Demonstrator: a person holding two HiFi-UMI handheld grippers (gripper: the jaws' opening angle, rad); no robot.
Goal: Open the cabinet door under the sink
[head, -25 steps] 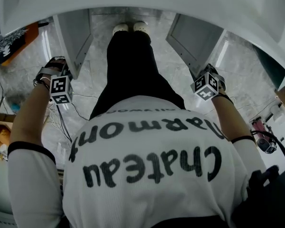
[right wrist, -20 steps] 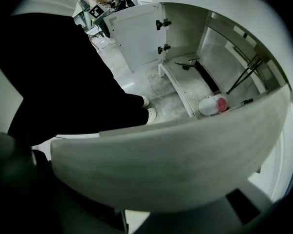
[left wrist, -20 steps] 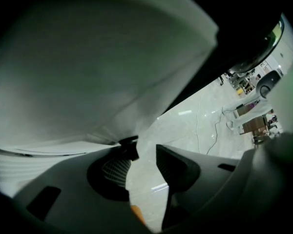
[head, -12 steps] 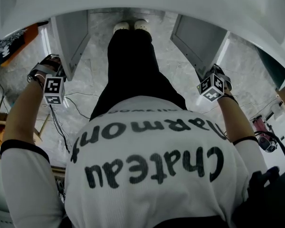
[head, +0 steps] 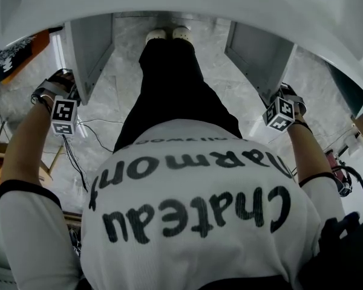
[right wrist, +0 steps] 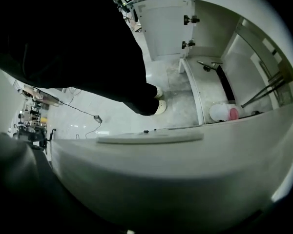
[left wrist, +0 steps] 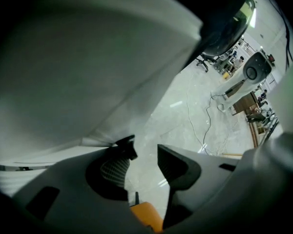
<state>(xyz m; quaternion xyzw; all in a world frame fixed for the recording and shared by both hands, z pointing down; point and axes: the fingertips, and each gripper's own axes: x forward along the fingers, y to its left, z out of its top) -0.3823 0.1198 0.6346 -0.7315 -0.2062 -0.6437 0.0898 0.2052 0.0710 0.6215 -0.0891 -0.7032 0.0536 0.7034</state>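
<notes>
Cabinet doors (head: 91,44) wide open, left claw (left wrist: 145,151) empty and opening.

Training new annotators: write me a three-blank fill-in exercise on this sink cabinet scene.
The left cabinet door and the right cabinet door both stand ____.
The person's shoes are ____.
The white container behind the doors has a ____ end.
Missing words: open; white; pink.

Blurred white cabinet door (right wrist: 176,174) close below, open cabinet (right wrist: 254,67) beyond, seemingly pink-lidded tub (right wrist: 223,112) inside, trouser leg (right wrist: 88,38)
</notes>
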